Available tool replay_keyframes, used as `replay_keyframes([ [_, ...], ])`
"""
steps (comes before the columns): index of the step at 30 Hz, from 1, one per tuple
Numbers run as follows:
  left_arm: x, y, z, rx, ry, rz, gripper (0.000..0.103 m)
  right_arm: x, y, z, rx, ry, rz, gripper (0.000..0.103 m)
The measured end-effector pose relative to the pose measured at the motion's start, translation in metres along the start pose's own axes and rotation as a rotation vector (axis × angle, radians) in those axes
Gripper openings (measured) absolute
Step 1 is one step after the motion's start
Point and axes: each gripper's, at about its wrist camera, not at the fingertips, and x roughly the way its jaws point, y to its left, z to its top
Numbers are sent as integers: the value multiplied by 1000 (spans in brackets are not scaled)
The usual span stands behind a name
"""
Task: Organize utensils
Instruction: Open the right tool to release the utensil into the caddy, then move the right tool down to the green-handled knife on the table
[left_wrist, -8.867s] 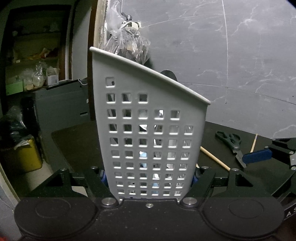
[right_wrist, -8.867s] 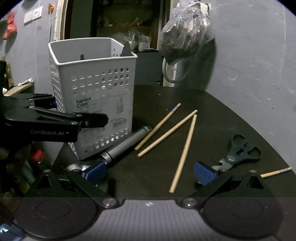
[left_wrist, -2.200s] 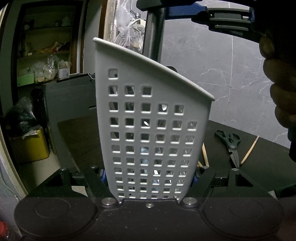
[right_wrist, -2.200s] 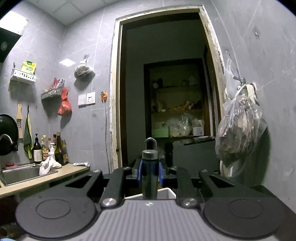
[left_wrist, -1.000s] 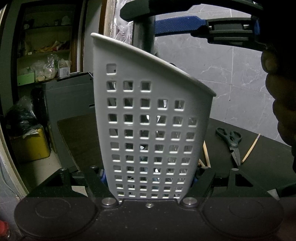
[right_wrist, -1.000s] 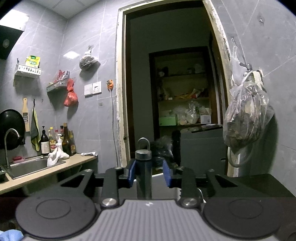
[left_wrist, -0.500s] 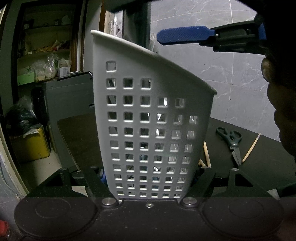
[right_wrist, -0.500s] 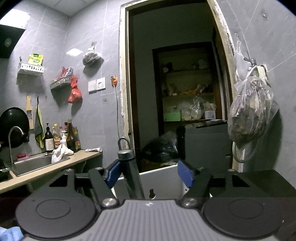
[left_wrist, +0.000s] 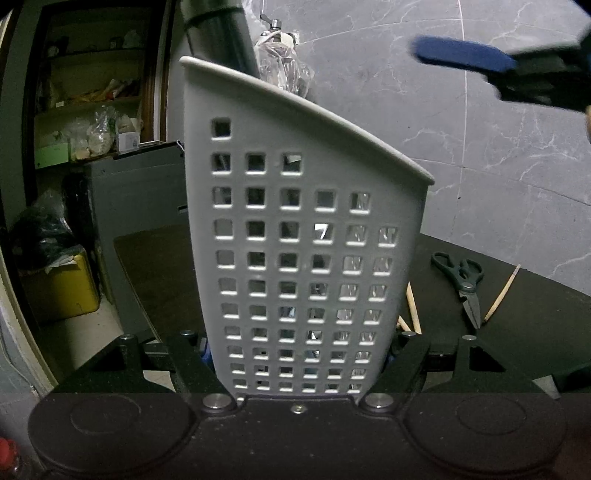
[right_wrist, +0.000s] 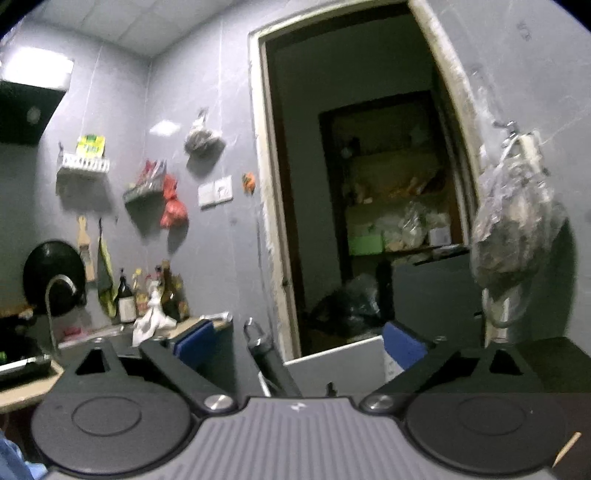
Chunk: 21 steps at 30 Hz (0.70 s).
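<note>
Two tongs are seen. The basket (left_wrist: 314, 258) is clamped at its base by the left tongs (left_wrist: 299, 354) and held upright on the dark tabletop (left_wrist: 517, 332). A grey handle (left_wrist: 218, 33) stands inside the basket, leaning out over the rim at 11 o'clock. The right tongs (right_wrist: 295, 343) are opening, their blue pads (right_wrist: 402, 343) wide apart; the handle's ringed top (right_wrist: 258, 343) leans between them, touched by neither. Scissors (left_wrist: 461, 280) lie on the tabletop at 3 o'clock of the basket, with chopsticks (left_wrist: 502, 291) beside them and more (left_wrist: 412, 306) against the basket's foot.
</note>
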Motion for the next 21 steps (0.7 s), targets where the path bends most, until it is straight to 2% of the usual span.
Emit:
replay_keyframes([
  [4, -1, 0, 0, 0, 0, 0, 76, -25, -14, -2, 44, -29, -108, 103],
  [8, 0, -1, 0, 1, 1, 1, 76, -52, -36, -19, 109, -17, -239, 103],
  [15, -1, -1, 0, 9, 5, 3, 75, -93, -72, -66, 264, 83, -497, 103],
  [21, 0, -7, 2, 24, 12, 16, 75, -126, -90, -97, 417, 109, -604, 103],
])
